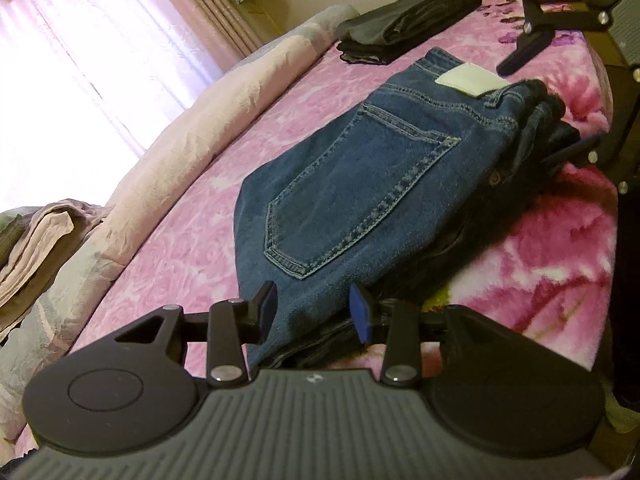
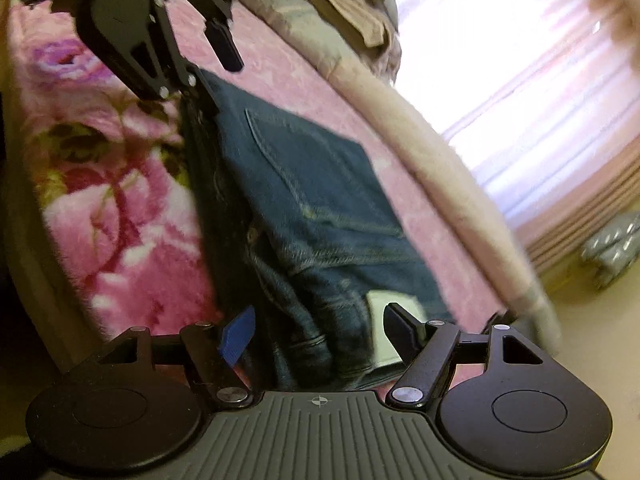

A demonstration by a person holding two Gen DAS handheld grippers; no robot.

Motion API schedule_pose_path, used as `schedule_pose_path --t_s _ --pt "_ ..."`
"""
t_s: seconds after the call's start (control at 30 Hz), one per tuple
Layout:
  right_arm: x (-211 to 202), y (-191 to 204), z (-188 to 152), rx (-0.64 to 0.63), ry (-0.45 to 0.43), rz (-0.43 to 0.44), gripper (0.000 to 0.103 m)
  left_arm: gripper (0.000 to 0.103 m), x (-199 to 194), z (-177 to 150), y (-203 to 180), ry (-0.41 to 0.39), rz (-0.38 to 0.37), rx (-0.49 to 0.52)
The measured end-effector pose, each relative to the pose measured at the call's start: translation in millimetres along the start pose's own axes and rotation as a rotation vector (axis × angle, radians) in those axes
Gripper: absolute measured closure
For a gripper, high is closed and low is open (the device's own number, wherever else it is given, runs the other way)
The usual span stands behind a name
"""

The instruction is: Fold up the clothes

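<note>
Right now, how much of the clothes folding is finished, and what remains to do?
Done: the blue jeans lie folded on the pink blanket, and a folded dark stack sits farther back. In hand: the left gripper and right gripper bracket opposite ends of the jeans, jaws apart, pads not pressing. Left: a crumpled beige garment by the rolled quilt looks unfolded.

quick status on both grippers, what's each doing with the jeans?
Left gripper: open, pads astride the near end of the folded jeans, not clamped.
Right gripper: open wide, waistband end of the jeans between its fingers, no grip seen.
</note>
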State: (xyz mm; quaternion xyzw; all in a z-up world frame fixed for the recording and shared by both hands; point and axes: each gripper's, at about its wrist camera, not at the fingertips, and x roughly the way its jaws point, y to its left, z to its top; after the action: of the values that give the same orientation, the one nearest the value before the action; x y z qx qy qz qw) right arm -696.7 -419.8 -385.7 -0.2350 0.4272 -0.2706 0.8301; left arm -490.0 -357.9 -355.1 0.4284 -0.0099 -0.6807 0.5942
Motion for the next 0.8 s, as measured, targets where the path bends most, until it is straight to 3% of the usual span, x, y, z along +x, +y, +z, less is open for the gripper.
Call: schedule_pose_path --t_s 0.3,0.6,0.8 --pt "8 -10 -14 0.101 0.000 0.046 0.032 0.067 11 -4 1 0.029 -0.010 -0.002" --pt "0 -28 -31 0.234 0.040 0.080 0.032 0.066 -6 -4 -2 0.003 0.012 0.028" --pt "-28 -18 -25 0.118 -0.026 -0.009 0.032 0.055 -16 -5 -13 -0.046 0.046 0.145"
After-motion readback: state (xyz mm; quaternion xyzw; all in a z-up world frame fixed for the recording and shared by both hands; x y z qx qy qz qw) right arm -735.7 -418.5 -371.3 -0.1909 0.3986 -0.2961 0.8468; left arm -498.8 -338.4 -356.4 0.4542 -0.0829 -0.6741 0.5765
